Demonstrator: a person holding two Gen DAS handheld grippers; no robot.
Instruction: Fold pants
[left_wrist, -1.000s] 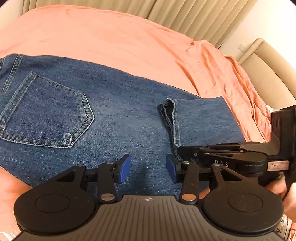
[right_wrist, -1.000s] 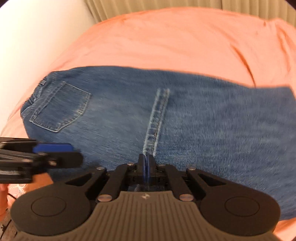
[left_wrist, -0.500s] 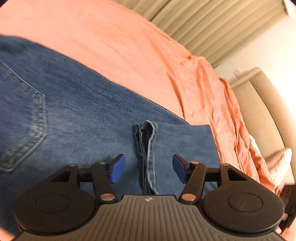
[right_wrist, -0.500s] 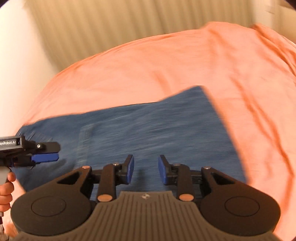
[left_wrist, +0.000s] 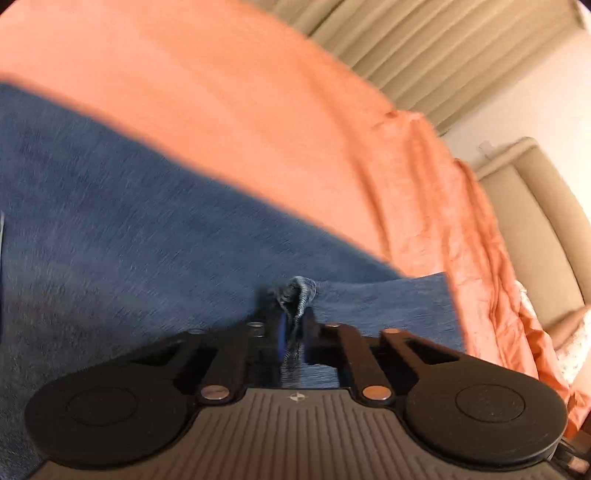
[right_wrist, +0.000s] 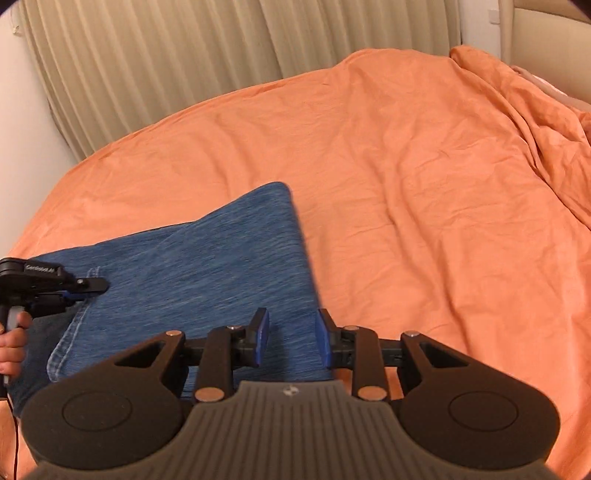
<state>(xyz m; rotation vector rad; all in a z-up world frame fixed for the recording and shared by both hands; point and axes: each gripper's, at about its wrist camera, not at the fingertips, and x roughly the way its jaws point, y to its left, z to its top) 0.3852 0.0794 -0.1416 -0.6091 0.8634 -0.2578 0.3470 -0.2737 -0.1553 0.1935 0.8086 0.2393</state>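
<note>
Blue denim pants (left_wrist: 147, 236) lie folded on the orange bedspread (left_wrist: 258, 122). My left gripper (left_wrist: 293, 332) is shut on the hem edge of the pants (left_wrist: 301, 291), which bunches up between its blue pads. In the right wrist view the pants (right_wrist: 207, 266) lie at lower left, with a folded corner pointing away. My right gripper (right_wrist: 291, 341) is open and empty, just above the denim near its right edge. The left gripper also shows there at the left edge (right_wrist: 70, 293), on the hem seam.
Beige pleated curtains (right_wrist: 184, 55) hang behind the bed. A beige upholstered headboard (left_wrist: 535, 221) stands at the right, with a patterned pillow (left_wrist: 569, 350) below it. The orange bedspread (right_wrist: 424, 184) is wrinkled toward the right.
My left gripper has moved onto the hem and shut on it. My right gripper let go of the seam, opened, and swung right over the folded end.
</note>
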